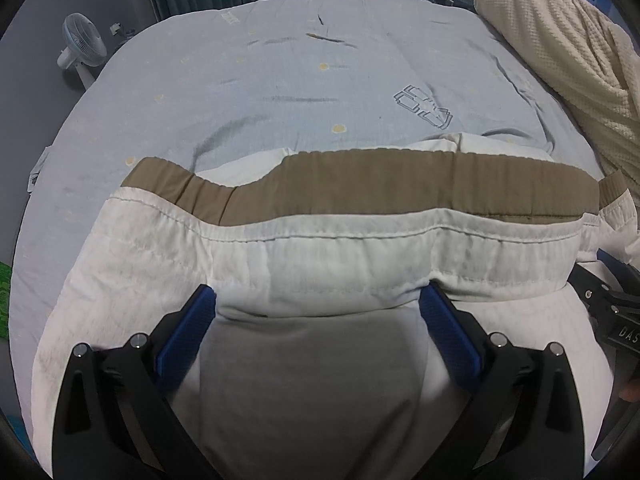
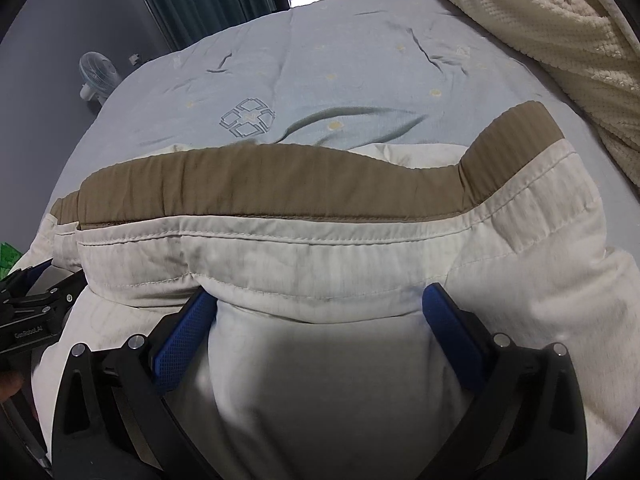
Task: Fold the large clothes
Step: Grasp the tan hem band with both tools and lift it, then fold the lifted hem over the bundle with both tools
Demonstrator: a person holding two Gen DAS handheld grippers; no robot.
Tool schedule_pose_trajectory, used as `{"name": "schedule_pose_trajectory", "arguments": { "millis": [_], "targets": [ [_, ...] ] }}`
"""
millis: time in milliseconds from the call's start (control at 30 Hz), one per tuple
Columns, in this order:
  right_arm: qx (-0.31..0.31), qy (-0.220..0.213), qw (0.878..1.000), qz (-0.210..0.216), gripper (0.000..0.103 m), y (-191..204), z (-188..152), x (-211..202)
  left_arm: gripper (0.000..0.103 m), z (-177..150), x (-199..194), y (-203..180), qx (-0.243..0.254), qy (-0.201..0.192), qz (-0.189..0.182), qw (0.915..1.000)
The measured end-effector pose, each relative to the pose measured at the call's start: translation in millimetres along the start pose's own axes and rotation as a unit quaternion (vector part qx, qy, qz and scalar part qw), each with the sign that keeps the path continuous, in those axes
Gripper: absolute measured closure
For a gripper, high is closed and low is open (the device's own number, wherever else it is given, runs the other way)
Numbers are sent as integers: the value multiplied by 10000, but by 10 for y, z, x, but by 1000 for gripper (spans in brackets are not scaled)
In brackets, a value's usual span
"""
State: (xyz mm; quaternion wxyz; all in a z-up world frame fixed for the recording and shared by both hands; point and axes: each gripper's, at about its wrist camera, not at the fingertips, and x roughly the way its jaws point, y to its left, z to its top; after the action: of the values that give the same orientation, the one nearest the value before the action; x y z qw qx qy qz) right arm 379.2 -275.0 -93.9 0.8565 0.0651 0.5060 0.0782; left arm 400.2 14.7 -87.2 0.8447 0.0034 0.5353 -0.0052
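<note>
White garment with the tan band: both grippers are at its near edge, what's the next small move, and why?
Probably close both. The left gripper and right gripper stand open, straddling the white garment's near hem on the blue bedsheet, so neither grips it yet.

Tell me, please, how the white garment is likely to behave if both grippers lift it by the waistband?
The garment is probably floppy: its waistband already waves and sags on the bed. It looks light, thin cloth. It may slip, since both grippers stand open.
</note>
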Motion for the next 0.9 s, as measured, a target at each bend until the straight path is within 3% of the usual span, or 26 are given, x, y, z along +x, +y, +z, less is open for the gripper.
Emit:
{"name": "schedule_pose_trajectory", "arguments": {
  "millis": [567,733,800,900],
  "targets": [
    [53,-225,9997,74,5,-23,-28,-3,5,-57,24,85,-71,-141,-171,9997],
    [304,-799,9953,458,11,-208,-126,-339,6,-219,-241,228,-190,-697,-393,9966],
    [294,-1067,9937,204,10,-298,-166,-529,6,-307,-417,263,-55,-970,-290,9948],
    [590,-1059,9925,-124,11,-554,-192,-587,6,-412,-620,447,-177,-1278,-257,9913]
  ]
}}
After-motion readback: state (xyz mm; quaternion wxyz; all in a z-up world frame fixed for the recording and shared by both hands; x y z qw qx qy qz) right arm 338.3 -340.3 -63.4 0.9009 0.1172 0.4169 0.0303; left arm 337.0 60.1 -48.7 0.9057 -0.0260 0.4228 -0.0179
